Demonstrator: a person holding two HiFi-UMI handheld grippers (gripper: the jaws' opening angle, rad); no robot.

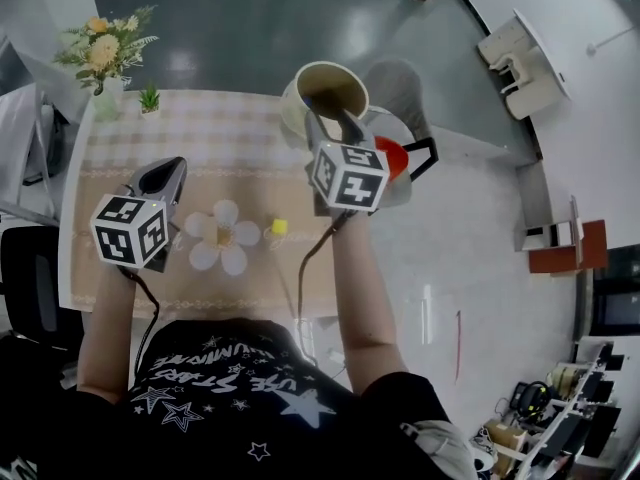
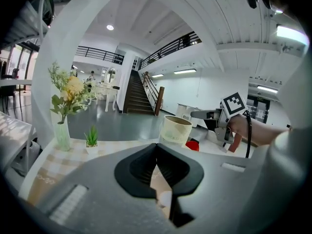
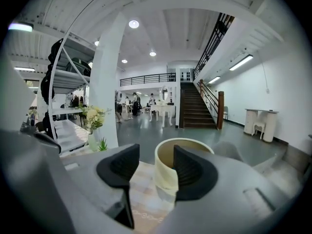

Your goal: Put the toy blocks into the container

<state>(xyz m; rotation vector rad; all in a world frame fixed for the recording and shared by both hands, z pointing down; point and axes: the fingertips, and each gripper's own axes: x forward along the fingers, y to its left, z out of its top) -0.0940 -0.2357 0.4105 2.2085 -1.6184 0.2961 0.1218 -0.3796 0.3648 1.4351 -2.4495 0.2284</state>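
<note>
Right gripper (image 1: pixel 332 120) jaws spread, forearm outstretched toward container (image 1: pixel 330 66); left gripper (image 1: pixel 165 174) pressed together.

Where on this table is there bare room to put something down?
Bare cloth lies between the small potted plant and the container, and along the near edge below the flower-shaped toy. Crowded: the middle, with that toy and the yellow block, and the container's side, where the right gripper hovers.
</note>
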